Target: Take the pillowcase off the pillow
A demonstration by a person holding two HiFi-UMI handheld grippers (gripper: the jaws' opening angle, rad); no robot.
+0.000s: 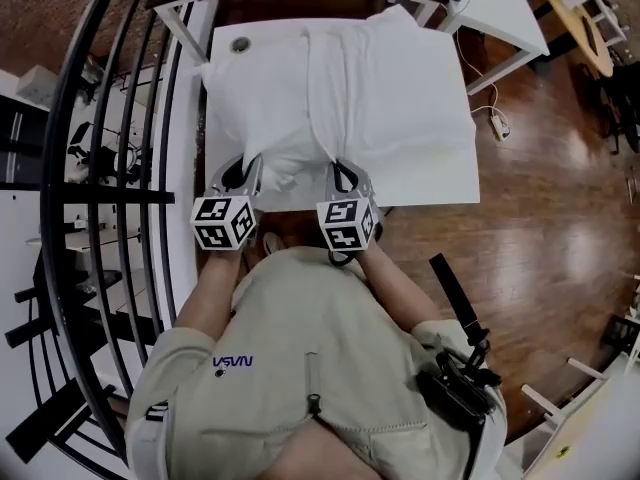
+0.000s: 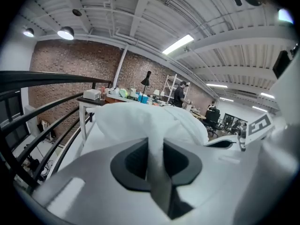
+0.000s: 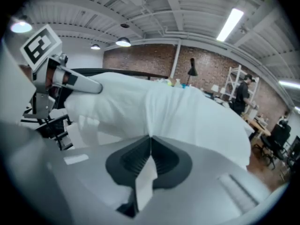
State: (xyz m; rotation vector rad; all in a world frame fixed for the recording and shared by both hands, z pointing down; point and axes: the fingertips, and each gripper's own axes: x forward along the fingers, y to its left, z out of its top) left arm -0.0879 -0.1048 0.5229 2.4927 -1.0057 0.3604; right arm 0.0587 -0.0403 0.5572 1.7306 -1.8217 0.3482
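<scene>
Pillowcase [image 1: 340, 98]: 1 pc, white, laid on white surface [image 1: 440, 183]. Long axis runs away from the person, near end at the front edge. It is filled out by bulk inside; pillow cannot be told apart from the cover.

Hand-held grippers: 2.
- Left hand-held gripper [image 2: 154, 149] is clamped shut on a thick fold of the fabric, near-left corner.
- Right hand-held gripper [image 3: 150, 150] is closed tight on a thin fabric edge, near-right corner.

Fabric betw. the two is bunched.

Surroundings: 1 black railing [image 1: 100, 168] just beside the surface at left; 1 other white table [image 1: 505, 13] upper right; 1 power strip [image 1: 497, 123] on wood floor [image 1: 560, 228].
</scene>
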